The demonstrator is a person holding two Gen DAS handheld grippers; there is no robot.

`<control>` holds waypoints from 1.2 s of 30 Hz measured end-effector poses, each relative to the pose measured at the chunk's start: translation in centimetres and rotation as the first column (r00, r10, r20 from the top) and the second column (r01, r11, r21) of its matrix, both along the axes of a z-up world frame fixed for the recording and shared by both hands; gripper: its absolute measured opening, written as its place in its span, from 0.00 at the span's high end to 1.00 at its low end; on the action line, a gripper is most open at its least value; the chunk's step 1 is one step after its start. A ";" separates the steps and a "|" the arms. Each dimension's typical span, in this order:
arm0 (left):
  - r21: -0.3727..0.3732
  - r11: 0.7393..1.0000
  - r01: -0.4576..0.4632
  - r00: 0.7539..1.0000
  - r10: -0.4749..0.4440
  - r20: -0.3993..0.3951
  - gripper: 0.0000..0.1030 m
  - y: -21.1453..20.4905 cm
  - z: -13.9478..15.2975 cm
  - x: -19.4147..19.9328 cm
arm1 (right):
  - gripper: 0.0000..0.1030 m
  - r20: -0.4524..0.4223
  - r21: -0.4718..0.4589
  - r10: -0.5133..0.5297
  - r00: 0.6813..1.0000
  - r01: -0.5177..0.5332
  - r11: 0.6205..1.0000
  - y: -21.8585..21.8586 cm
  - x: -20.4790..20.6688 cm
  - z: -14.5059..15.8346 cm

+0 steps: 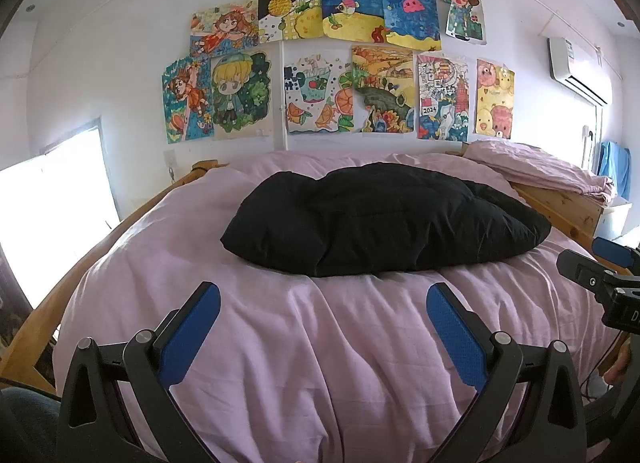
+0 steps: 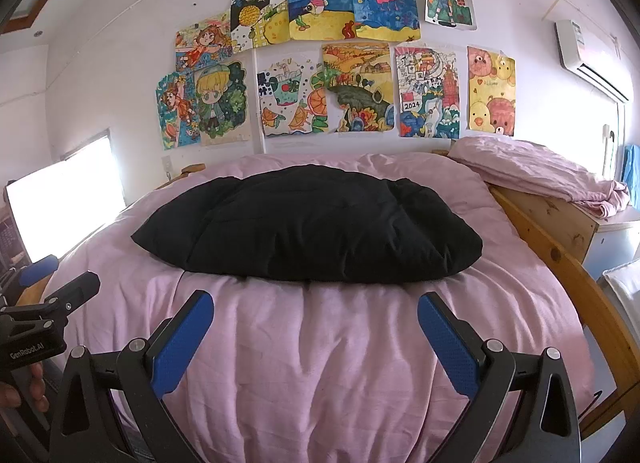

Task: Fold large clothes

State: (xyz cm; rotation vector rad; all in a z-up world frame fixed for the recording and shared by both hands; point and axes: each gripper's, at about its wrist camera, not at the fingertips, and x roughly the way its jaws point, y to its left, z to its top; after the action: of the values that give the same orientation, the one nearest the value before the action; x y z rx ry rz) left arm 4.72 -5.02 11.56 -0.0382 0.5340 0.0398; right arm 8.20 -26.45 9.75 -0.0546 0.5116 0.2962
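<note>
A black puffy garment (image 1: 380,223) lies folded in a thick bundle on the pink bedcover (image 1: 320,343), toward the far half of the bed; it also shows in the right wrist view (image 2: 312,231). My left gripper (image 1: 323,295) is open and empty, held above the near part of the bedcover, short of the garment. My right gripper (image 2: 315,303) is open and empty too, just short of the garment's near edge. The right gripper shows at the right edge of the left wrist view (image 1: 600,275), and the left gripper at the left edge of the right wrist view (image 2: 52,291).
The bed has a wooden frame (image 2: 568,263) along its right side and one (image 1: 80,275) along the left. A folded pink sheet (image 2: 540,171) lies on the headboard at the back right. Children's drawings (image 1: 340,63) cover the wall. A bright window (image 1: 52,199) is at the left.
</note>
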 end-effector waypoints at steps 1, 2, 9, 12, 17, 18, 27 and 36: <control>0.000 1.000 0.000 1.000 0.000 0.000 0.02 0.1 0.0 0.0 | 0.00 0.000 0.000 0.000 1.000 0.000 1.000 0.0 0.0 0.0; 0.000 1.000 0.000 1.000 0.000 0.000 0.02 0.0 0.0 0.0 | 0.00 0.000 0.001 0.000 1.000 0.000 1.000 0.0 0.0 0.0; 0.000 1.000 0.002 1.000 -0.002 0.001 0.02 0.2 -0.1 0.0 | 0.00 -0.001 0.001 -0.001 1.000 0.001 1.000 0.0 0.0 0.1; 0.001 1.000 0.003 1.000 -0.003 0.002 0.02 0.3 -0.1 0.0 | 0.00 -0.001 0.001 -0.001 1.000 0.001 1.000 0.0 0.0 0.1; 0.001 1.000 0.004 1.000 -0.004 0.002 0.02 0.4 -0.1 0.0 | 0.00 -0.002 0.001 -0.001 1.000 0.001 1.000 0.0 0.0 0.1; 0.001 1.000 0.004 1.000 -0.004 0.002 0.02 0.4 -0.1 0.0 | 0.00 -0.001 0.001 -0.001 1.000 0.001 1.000 0.0 0.0 0.1; 0.003 1.000 0.006 1.000 -0.006 0.003 0.02 0.5 -0.2 0.0 | 0.00 -0.002 0.002 -0.002 1.000 0.002 1.000 0.1 0.0 0.1; 0.002 1.000 0.007 1.000 -0.007 0.005 0.02 0.6 -0.3 -0.1 | 0.00 -0.003 0.004 -0.002 1.000 0.002 1.000 0.0 0.1 0.2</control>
State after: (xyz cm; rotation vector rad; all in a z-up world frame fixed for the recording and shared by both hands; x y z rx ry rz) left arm 4.66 -4.46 11.30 -0.0343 0.5294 0.0331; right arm 8.27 -26.46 9.93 -0.0496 0.5144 0.2952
